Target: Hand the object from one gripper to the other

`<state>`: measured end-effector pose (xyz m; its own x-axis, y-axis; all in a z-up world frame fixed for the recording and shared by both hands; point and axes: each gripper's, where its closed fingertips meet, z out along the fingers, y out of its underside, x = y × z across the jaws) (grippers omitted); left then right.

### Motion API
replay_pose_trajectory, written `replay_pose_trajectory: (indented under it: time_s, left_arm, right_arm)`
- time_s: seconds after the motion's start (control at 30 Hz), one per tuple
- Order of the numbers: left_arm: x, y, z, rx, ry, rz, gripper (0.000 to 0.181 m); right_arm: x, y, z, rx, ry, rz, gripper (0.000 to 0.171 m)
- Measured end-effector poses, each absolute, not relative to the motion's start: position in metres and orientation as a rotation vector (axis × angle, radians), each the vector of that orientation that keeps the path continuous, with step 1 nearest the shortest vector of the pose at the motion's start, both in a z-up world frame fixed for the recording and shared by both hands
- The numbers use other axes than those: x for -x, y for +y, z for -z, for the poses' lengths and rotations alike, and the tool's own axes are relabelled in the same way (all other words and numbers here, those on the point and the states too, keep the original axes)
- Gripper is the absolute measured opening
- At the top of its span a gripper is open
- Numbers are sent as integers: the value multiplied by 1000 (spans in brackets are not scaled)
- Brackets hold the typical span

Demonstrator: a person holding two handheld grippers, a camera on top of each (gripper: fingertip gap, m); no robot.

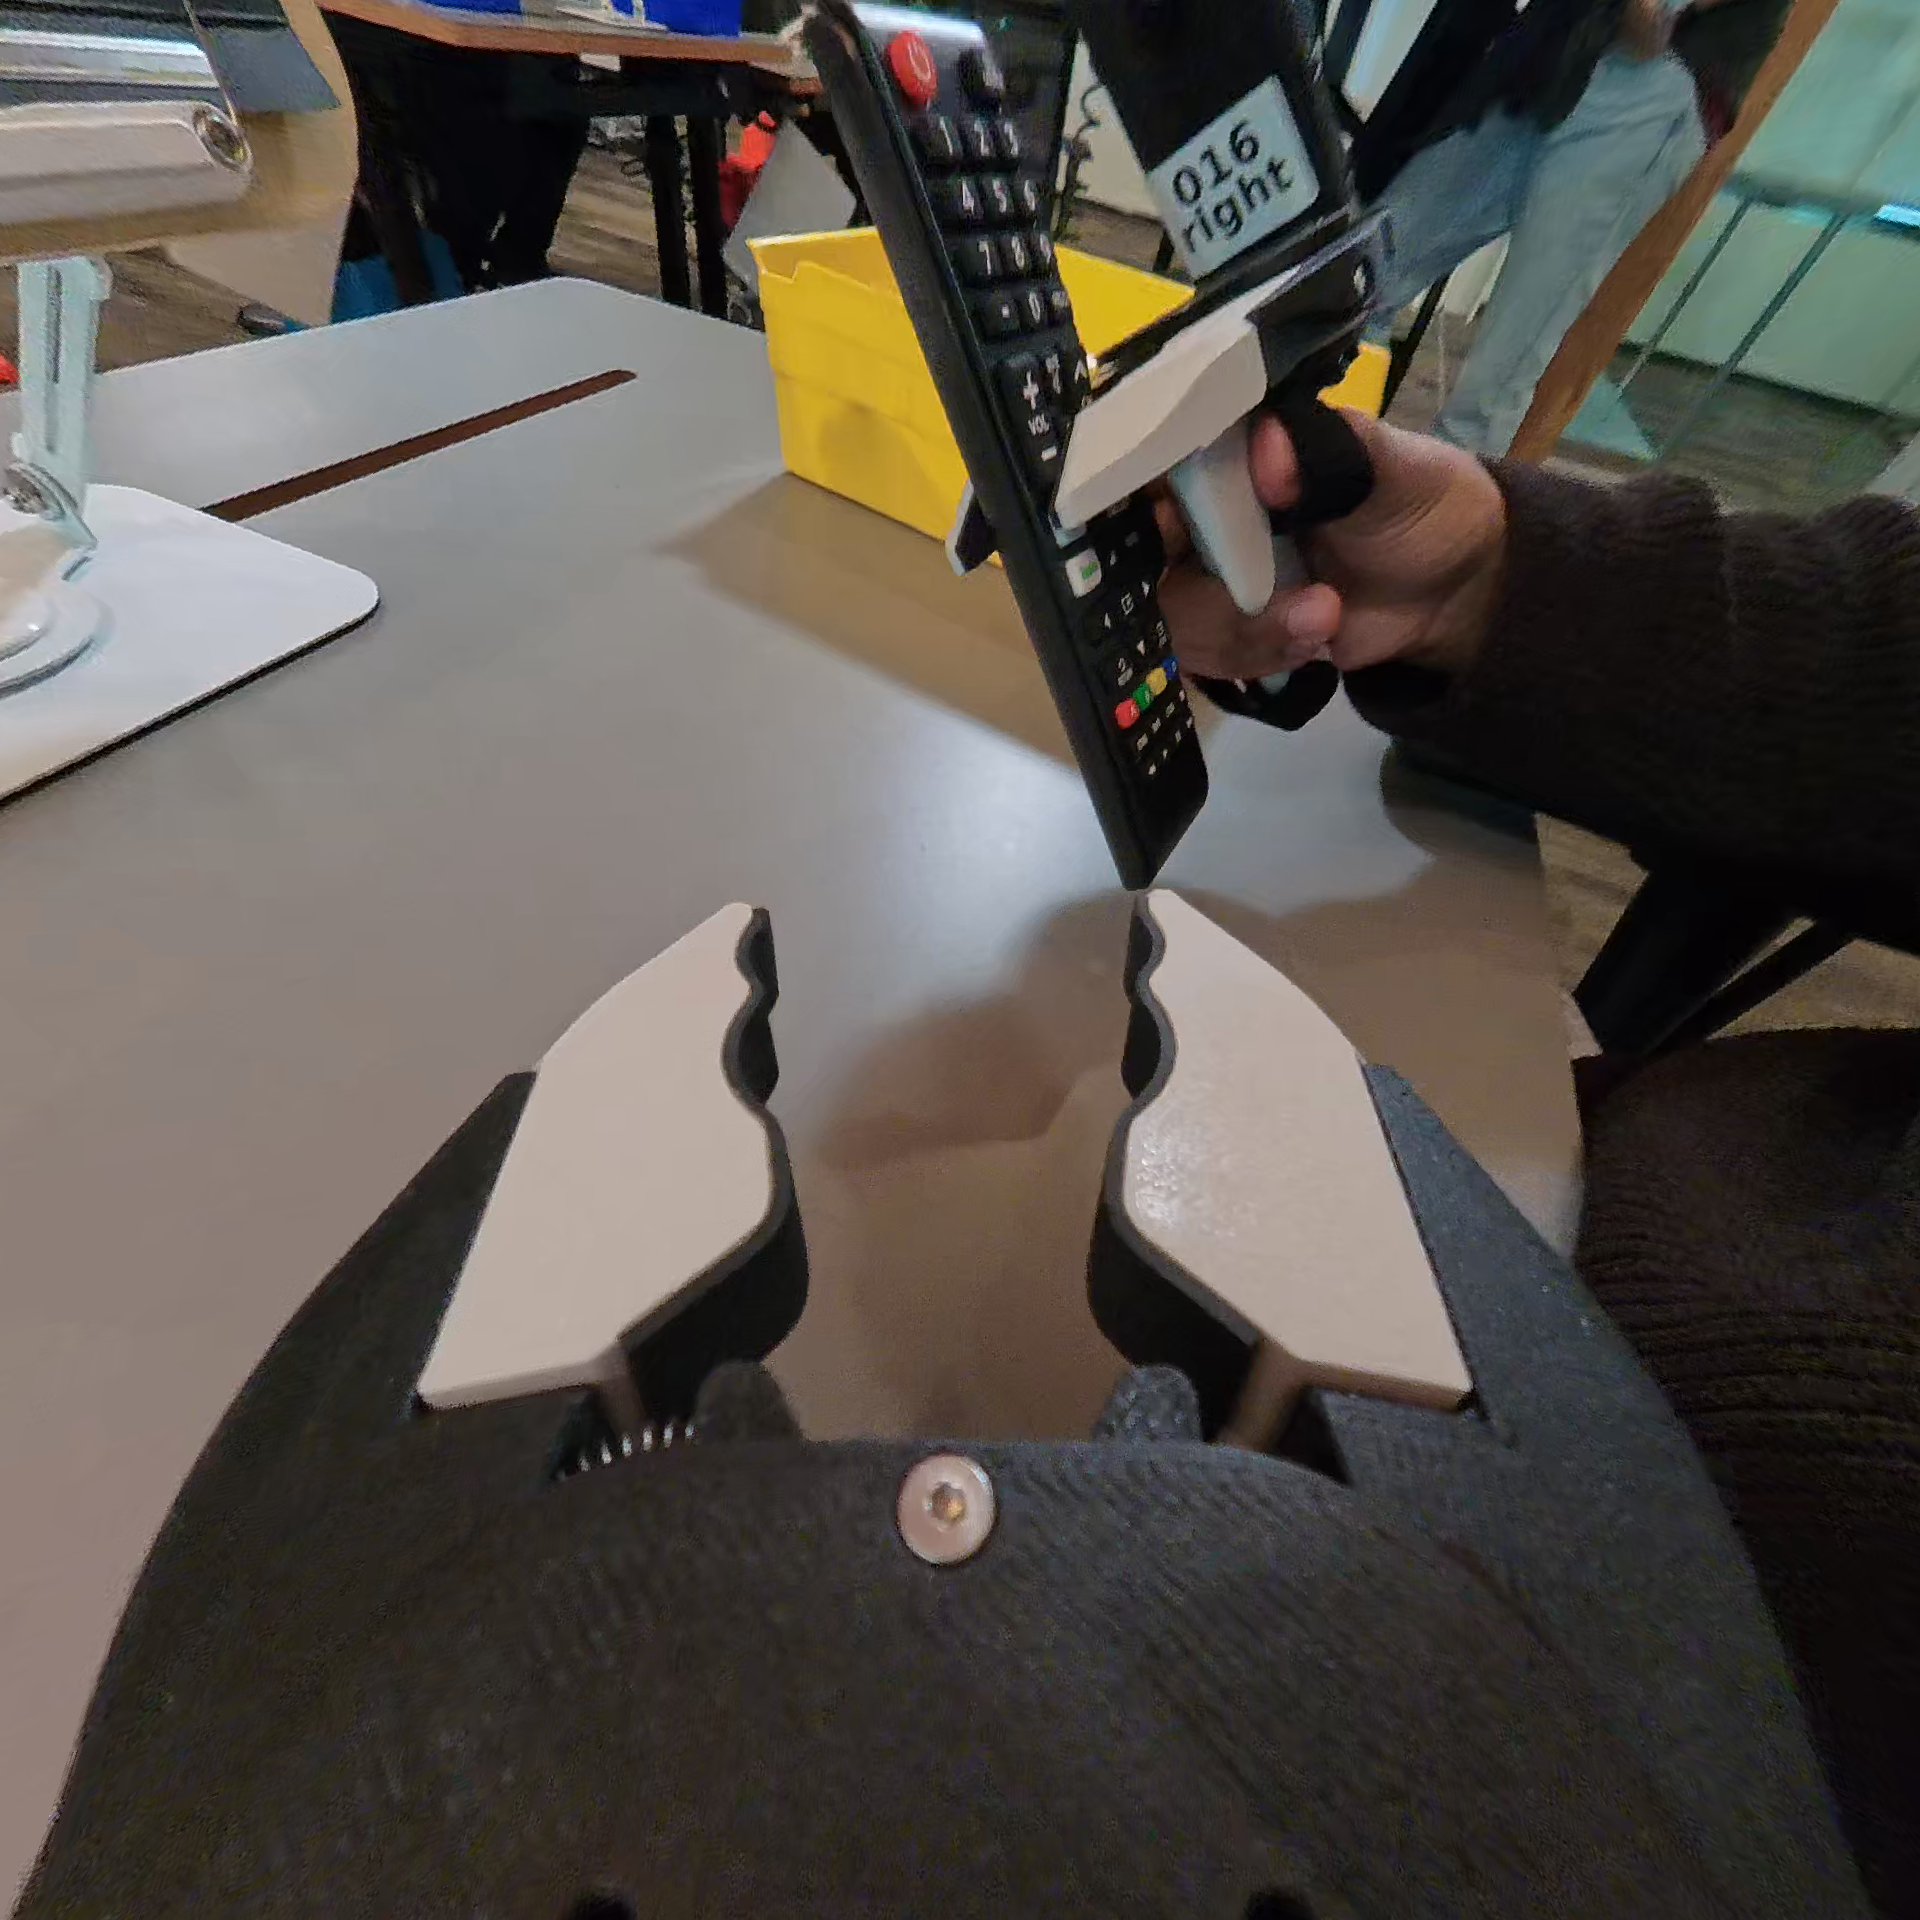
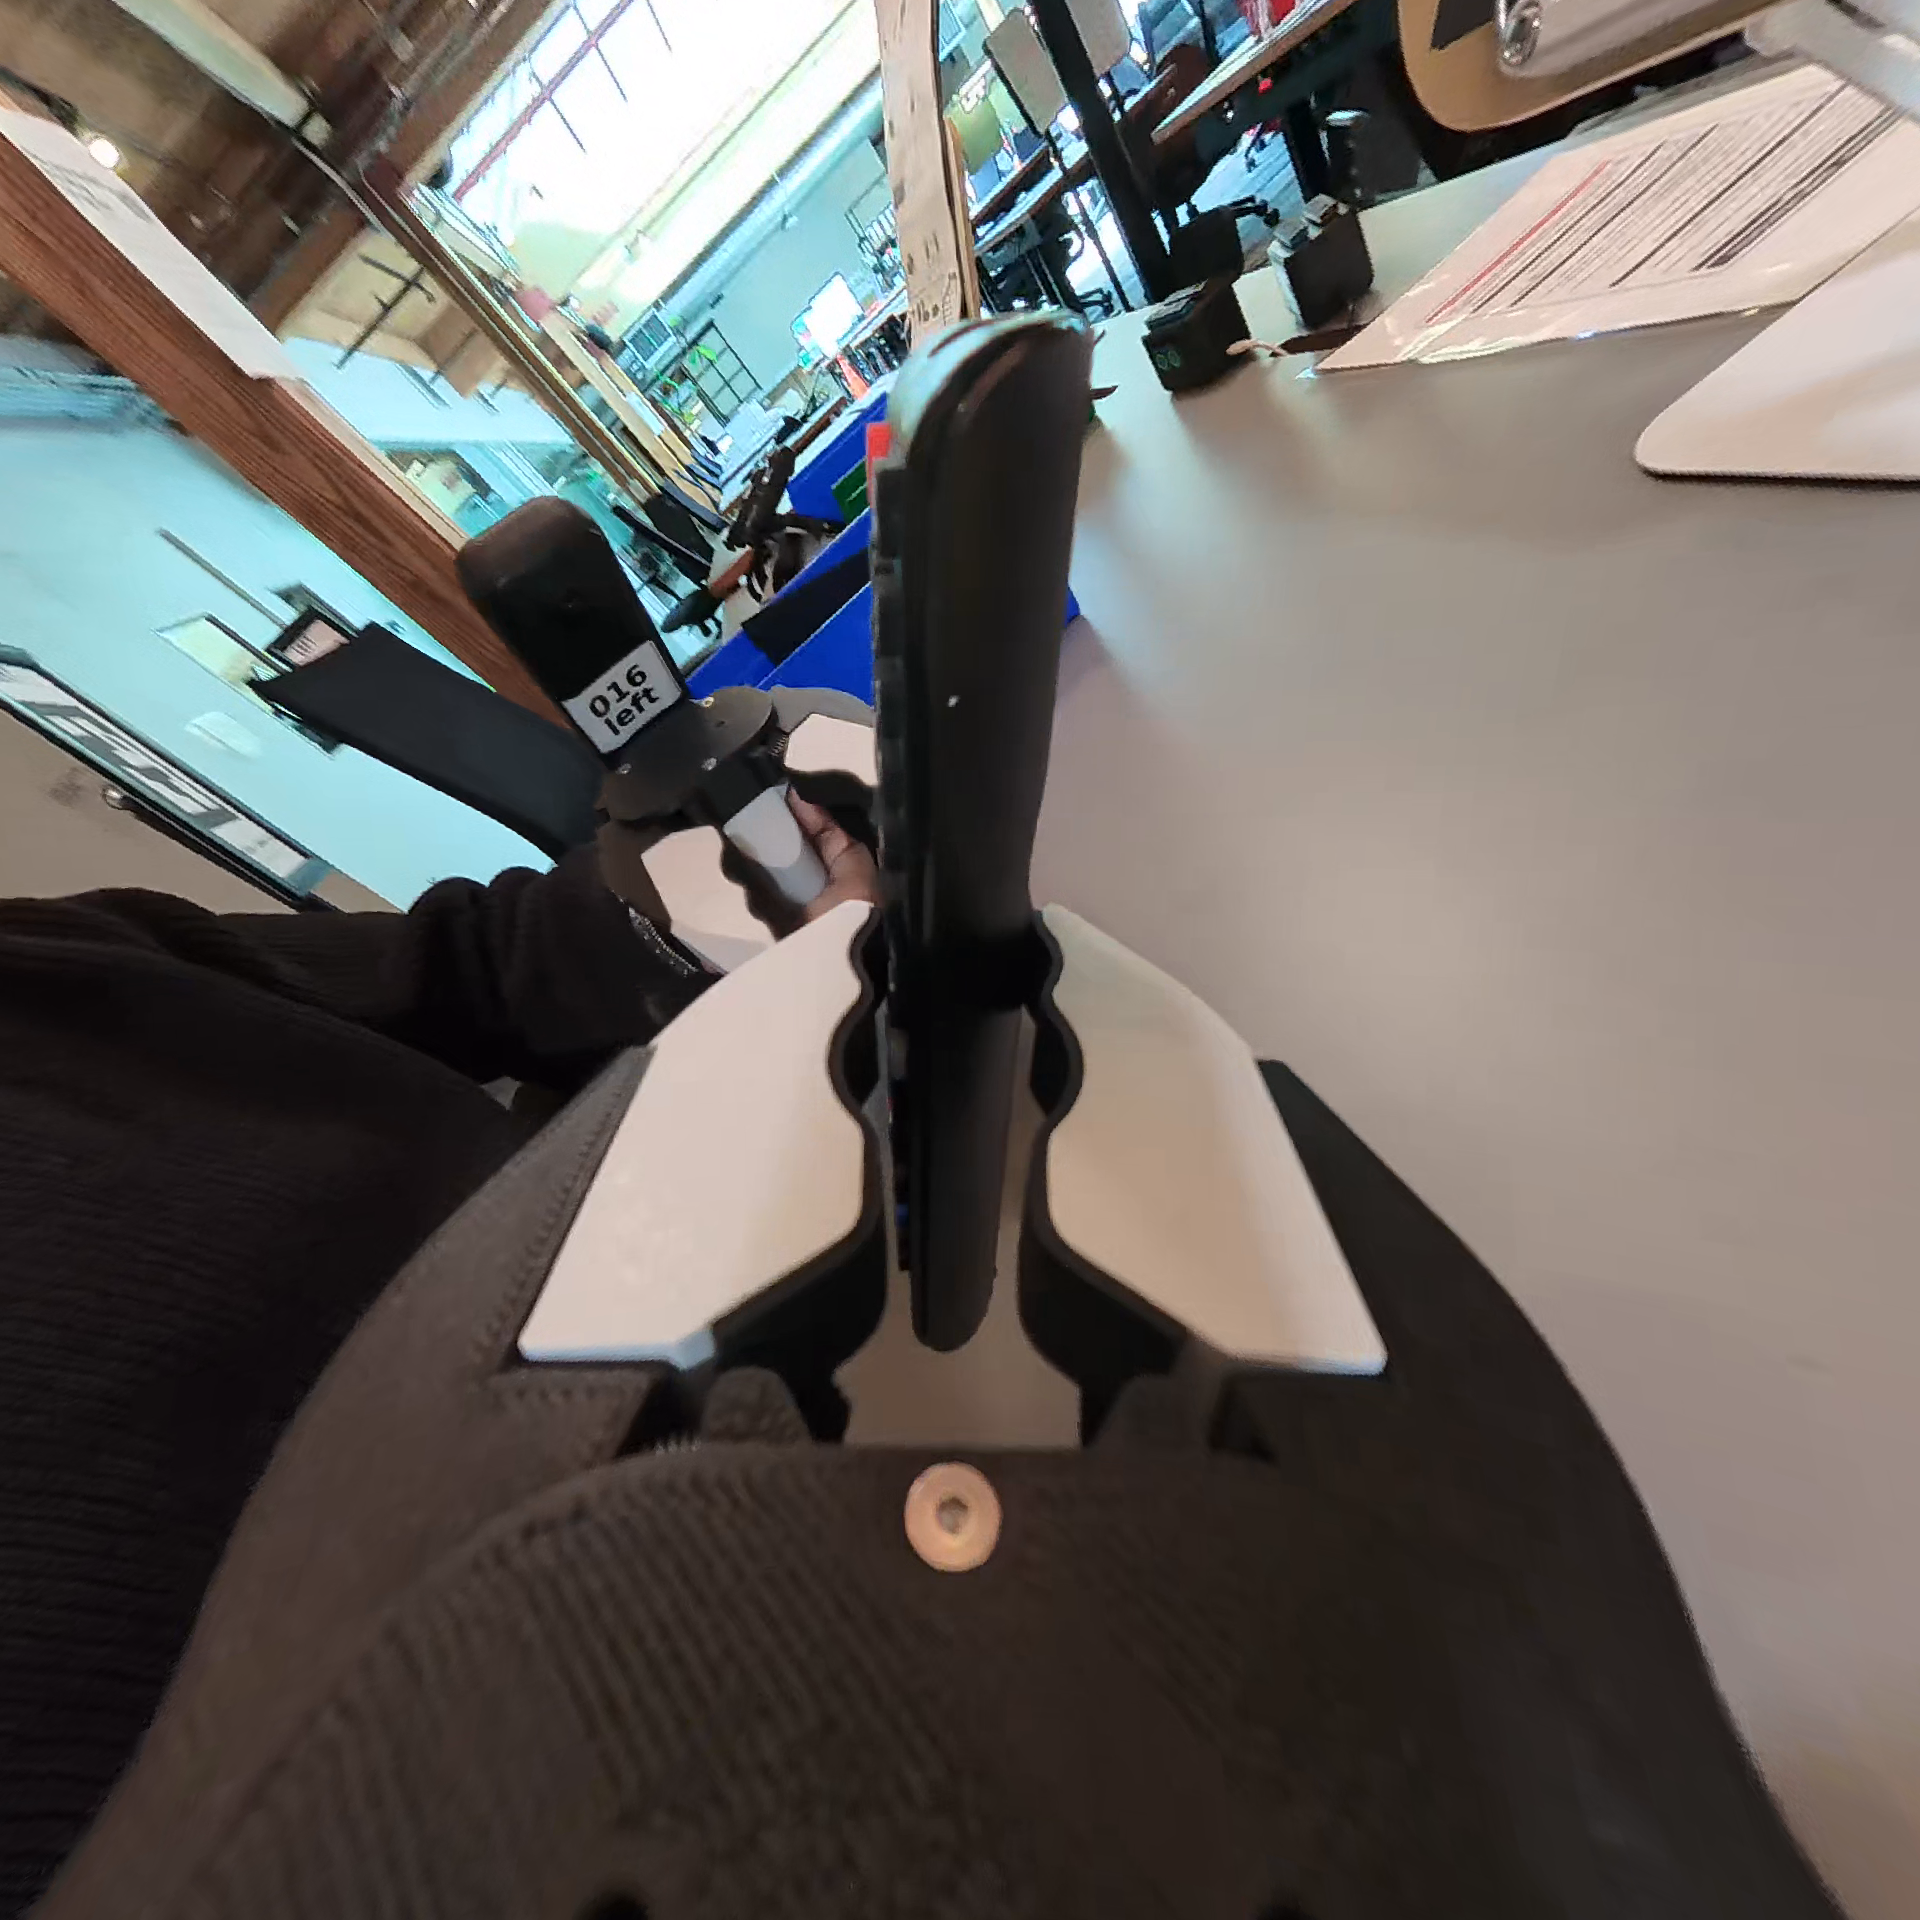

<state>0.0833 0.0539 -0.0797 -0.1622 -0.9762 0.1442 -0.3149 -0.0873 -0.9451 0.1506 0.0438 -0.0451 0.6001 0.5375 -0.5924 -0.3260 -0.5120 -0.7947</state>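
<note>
A black remote control (image 1: 1049, 447) with many buttons hangs tilted above the grey table (image 1: 520, 790). My right gripper (image 1: 1023, 520) is shut on its middle, held by a hand in a dark sleeve. In the right wrist view the remote (image 2: 966, 727) stands up between the closed white fingers of my right gripper (image 2: 956, 956). My left gripper (image 1: 951, 914) is open and empty; the remote's lower end hangs just above its right fingertip. The left gripper also shows in the right wrist view (image 2: 727, 790), behind the remote on the left.
A yellow bin (image 1: 862, 395) stands on the table behind the remote. A white monitor base (image 1: 156, 634) sits at the left. Papers (image 2: 1662, 208) and small black devices (image 2: 1195, 332) lie at the far table end. A chair (image 1: 1704, 966) stands at the right edge. My right fingertips sit around 8 cm from my left ones. Left tips and right tips are each some 30 cm from the white monitor base (image 1: 156, 634).
</note>
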Motion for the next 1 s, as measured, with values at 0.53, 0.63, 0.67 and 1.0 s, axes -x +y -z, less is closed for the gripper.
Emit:
replay_pose_trajectory:
  time_s: [0.53,0.63,0.67,1.0]
  left_arm:
    - [-87,36,88,1479,1552,1335,52]
    - [-88,36,83,1516,1502,1411,50]
    - [-88,36,82,1521,1488,1434,48]
    - [-90,35,87,1589,1460,1523,47]
  right_arm:
    - [-368,-28,4,2119,342,-705,26]
    - [-422,-44,42,2205,555,-688,25]
    - [-432,-49,52,2229,599,-699,25]
    - [-446,-44,81,2331,692,-665,25]
